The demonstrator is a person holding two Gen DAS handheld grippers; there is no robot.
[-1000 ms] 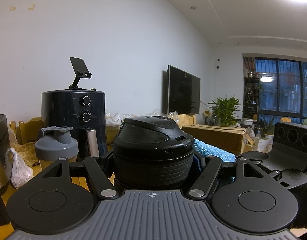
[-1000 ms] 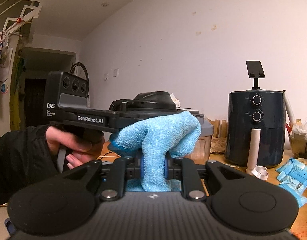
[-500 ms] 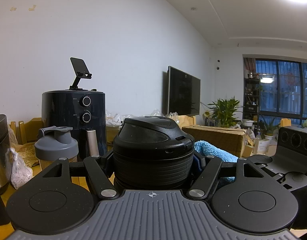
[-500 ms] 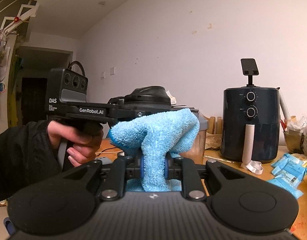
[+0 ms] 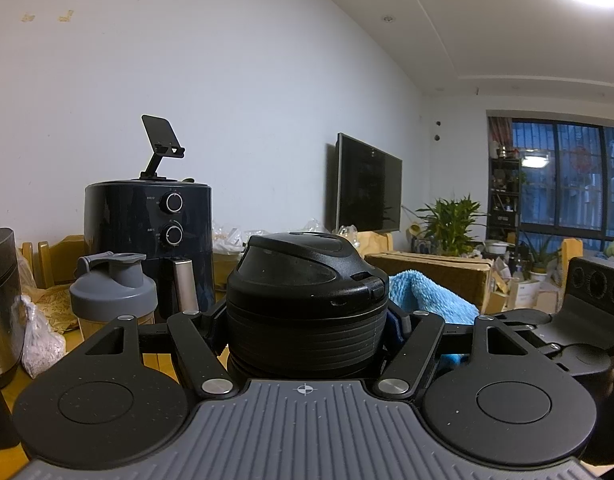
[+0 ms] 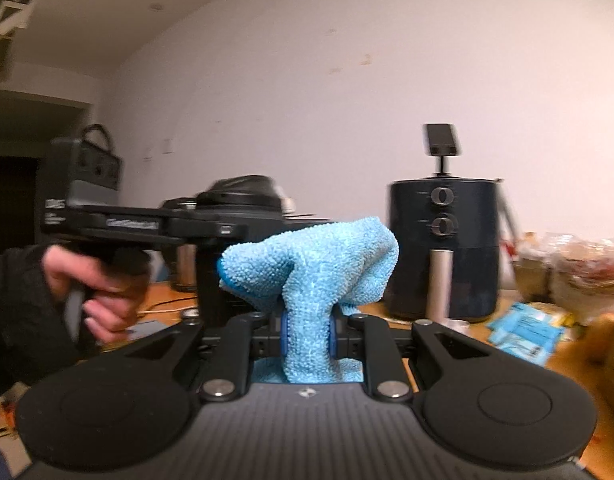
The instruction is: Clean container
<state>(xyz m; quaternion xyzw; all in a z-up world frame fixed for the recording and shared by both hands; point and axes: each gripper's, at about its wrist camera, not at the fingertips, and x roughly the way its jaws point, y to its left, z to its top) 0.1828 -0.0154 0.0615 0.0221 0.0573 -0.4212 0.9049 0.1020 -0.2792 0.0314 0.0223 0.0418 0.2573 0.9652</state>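
Note:
My left gripper (image 5: pixel 307 328) is shut on a container with a black ribbed lid (image 5: pixel 307 292), held upright close to the camera. The container (image 6: pixel 243 196) also shows in the right wrist view, gripped by the left gripper (image 6: pixel 211 228), with the person's hand (image 6: pixel 95 288) on its handle. My right gripper (image 6: pixel 307 332) is shut on a blue microfibre cloth (image 6: pixel 311 264), which bunches up above the fingers. The cloth (image 5: pixel 423 292) also shows in the left wrist view, just right of the lid. Whether it touches the container I cannot tell.
A dark air fryer (image 5: pixel 147 232) with a phone stand on top stands on the wooden table (image 5: pixel 155 360). A grey-lidded shaker bottle (image 5: pixel 111 292) and a steel canister (image 5: pixel 1 300) stand at left. Blue packets (image 6: pixel 523 328) lie right of the air fryer (image 6: pixel 443 248).
The right gripper with the cloth has swung right and away from the container; its view is now blurred. The left gripper and container have stayed still.

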